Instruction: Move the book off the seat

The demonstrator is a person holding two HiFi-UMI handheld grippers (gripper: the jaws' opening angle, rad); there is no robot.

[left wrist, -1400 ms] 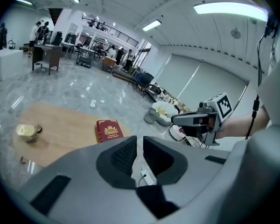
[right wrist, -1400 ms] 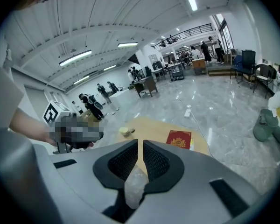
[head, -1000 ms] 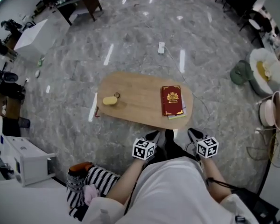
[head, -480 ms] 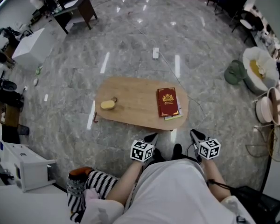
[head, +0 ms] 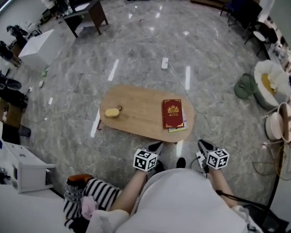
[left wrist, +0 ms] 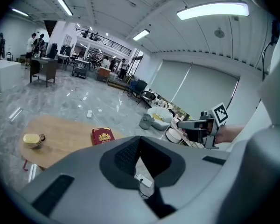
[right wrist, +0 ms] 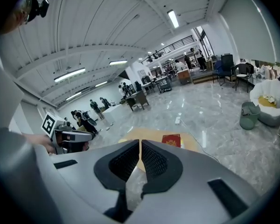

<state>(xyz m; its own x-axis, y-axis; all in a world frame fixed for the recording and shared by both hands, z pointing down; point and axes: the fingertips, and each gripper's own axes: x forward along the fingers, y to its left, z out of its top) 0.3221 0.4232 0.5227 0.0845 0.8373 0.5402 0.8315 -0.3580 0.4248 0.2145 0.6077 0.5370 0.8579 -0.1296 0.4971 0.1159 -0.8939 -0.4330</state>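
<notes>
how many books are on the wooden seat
2. A red book lies at the right end of the wooden seat; a thinner one lies under it, only its pale edge showing. More may be hidden beneath.

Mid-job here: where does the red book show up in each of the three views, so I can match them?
Head view: the red book lies at the right end of the wooden seat, near the picture's middle.
Left gripper view: the book is left of centre, a little below mid-height.
Right gripper view: the book is slightly right of centre, below mid-height.
Shared landmark: the oval wooden seat under the book.
</notes>
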